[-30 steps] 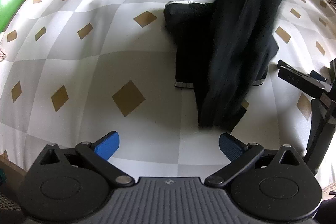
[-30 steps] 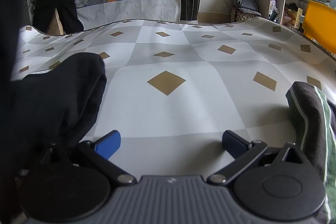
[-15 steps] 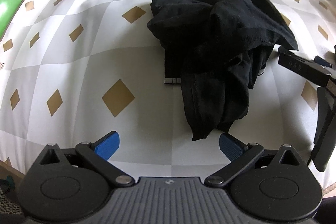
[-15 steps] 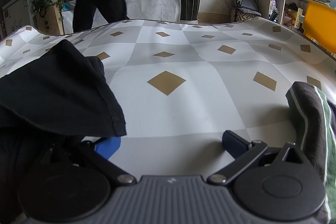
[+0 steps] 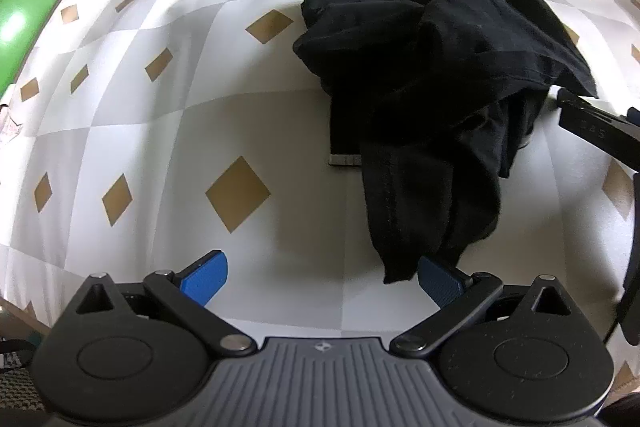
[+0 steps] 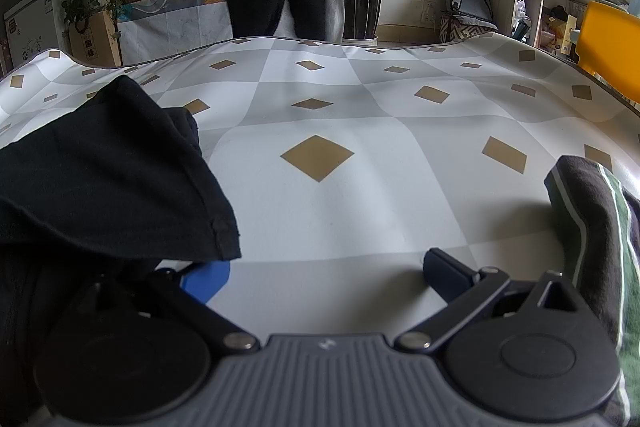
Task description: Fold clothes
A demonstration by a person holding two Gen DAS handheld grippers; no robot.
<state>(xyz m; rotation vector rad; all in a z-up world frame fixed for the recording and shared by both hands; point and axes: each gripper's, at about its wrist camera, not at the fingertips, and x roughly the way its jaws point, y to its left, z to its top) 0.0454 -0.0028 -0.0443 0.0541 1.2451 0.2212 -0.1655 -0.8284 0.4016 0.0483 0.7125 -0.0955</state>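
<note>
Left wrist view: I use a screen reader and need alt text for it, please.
A crumpled black garment lies in a heap on a table covered with a grey-and-white checked cloth with tan diamonds. In the foreground the left gripper is open and empty, its blue-padded fingers just short of the garment's near edge. The right gripper shows at the right edge.

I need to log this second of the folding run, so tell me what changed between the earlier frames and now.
The black cloth garment, hanging and swinging above the checkered sheet a second ago, has dropped into a crumpled heap on it, one flap draped over the right tool's left side. Neither tool took hold of anything. The left tool stays open, as does the right one; the green-striped dark cloth has not moved.
</note>
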